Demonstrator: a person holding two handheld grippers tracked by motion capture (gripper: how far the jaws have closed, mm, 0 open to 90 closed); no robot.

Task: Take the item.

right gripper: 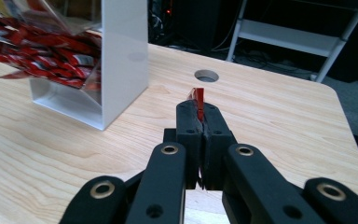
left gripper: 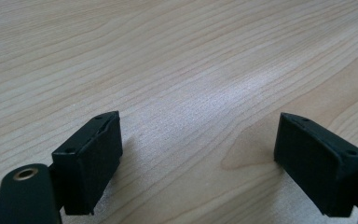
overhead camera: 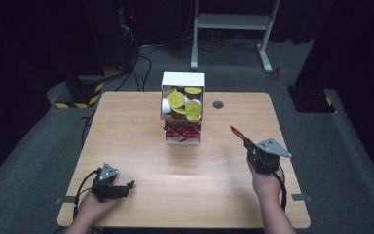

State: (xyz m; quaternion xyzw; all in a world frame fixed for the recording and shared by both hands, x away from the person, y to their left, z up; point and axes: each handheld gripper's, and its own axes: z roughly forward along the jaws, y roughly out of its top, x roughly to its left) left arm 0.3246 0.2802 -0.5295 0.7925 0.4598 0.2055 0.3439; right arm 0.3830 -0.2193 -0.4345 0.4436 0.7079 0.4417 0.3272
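1. Sachet (right gripper: 198, 99): a thin red one, pinched on edge in my right gripper (right gripper: 200, 122), whose jaws are clamped tight on it. From above it pokes out of the gripper (overhead camera: 247, 143) over the right side of the table (overhead camera: 141, 170), well clear of the rack (overhead camera: 182, 107).
2. Only a narrow strip seems to be caught between the pads, though I can't quite tell how deep it sits. If I swing fast, it could slide out and drop.
3. It stands like a blade, so setting it down edge-first could make it fold or flip.
4. More red sachets (right gripper: 51, 51) spill from the rack's lower tray. Going back close to them, my jaws could snag one and drag it out.
5. Yellow-lidded cups (overhead camera: 185, 102) sit stacked above; a knock to the rack could tip them.
6. My left gripper (left gripper: 198, 154) rests with its jaws wide apart and empty, low over bare wood, well away from all this.
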